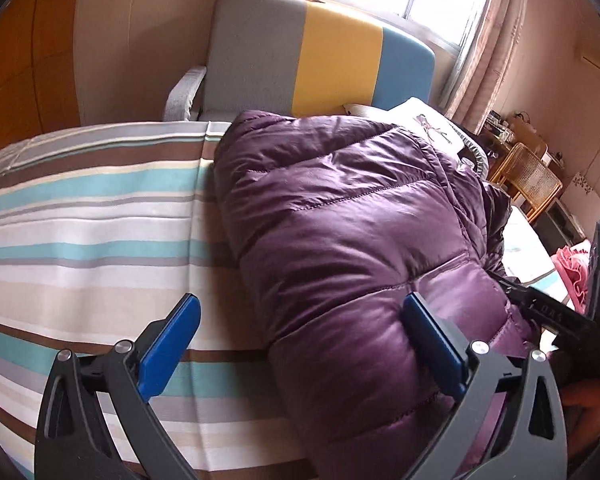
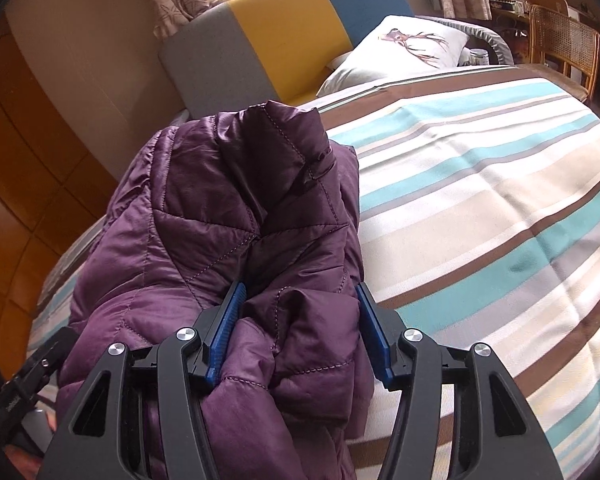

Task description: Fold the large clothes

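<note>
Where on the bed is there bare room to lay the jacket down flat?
Bare striped cover lies on both sides of the purple jacket: the wide patch running toward the pillow and the patch toward the wardrobe side. It is crowded only where the jacket lies bunched.

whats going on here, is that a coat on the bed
Yes. A person with a handheld gripper in each hand is folding a purple puffer jacket on a bed with a striped cover. The jacket lies bunched in a thick bundle. The left gripper stands wide open at the bundle's near edge, one pad resting against it, gripping nothing. The right gripper has a fold of the jacket between its fingers, though I can't tell whether it is clamped. A pillow sits by the headboard.
</note>
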Motion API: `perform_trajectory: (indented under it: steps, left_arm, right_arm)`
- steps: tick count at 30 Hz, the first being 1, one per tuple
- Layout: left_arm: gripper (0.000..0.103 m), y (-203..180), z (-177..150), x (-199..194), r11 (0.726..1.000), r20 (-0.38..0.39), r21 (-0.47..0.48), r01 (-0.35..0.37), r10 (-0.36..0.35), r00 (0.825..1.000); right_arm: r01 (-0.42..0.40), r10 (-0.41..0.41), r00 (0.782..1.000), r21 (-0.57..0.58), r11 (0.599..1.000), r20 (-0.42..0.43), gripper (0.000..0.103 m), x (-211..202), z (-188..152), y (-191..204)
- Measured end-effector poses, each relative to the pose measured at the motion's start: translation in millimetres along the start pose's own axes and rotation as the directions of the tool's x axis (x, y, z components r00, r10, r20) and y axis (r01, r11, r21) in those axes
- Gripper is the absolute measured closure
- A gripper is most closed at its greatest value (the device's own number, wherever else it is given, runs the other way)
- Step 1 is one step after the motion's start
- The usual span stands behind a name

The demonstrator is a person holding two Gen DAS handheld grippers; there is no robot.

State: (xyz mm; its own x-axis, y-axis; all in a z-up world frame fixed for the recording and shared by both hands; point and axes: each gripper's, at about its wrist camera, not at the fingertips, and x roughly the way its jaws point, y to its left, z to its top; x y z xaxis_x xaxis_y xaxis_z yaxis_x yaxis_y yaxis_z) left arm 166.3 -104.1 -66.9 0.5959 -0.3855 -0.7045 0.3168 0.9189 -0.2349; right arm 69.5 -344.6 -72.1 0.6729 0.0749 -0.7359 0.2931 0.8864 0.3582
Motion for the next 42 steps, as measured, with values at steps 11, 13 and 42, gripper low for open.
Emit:
perform_trajectory:
  steps: [11,13,42]
  left_arm:
    - [0.002,14,-2,15,0.991,-0.085,-0.064,0.116,-0.121,0.989]
    - [0.002,16,0,12,0.988,-0.086,-0.081,0.134,-0.141,0.986]
    - [0.019,12,-28,-44,0.973,-0.108,0.131,0.188,-0.175,0.979]
  right_arm:
    - [-0.126,0.137,0.988,0.137,0.982,-0.068,0.035,-6,-3,-29]
    - [-0.123,0.134,0.987,0.119,0.985,-0.086,0.035,0,2,-27]
    - [-0.254,0.26,0.964,0.107,0.961,-0.051,0.055,-44,-53,1]
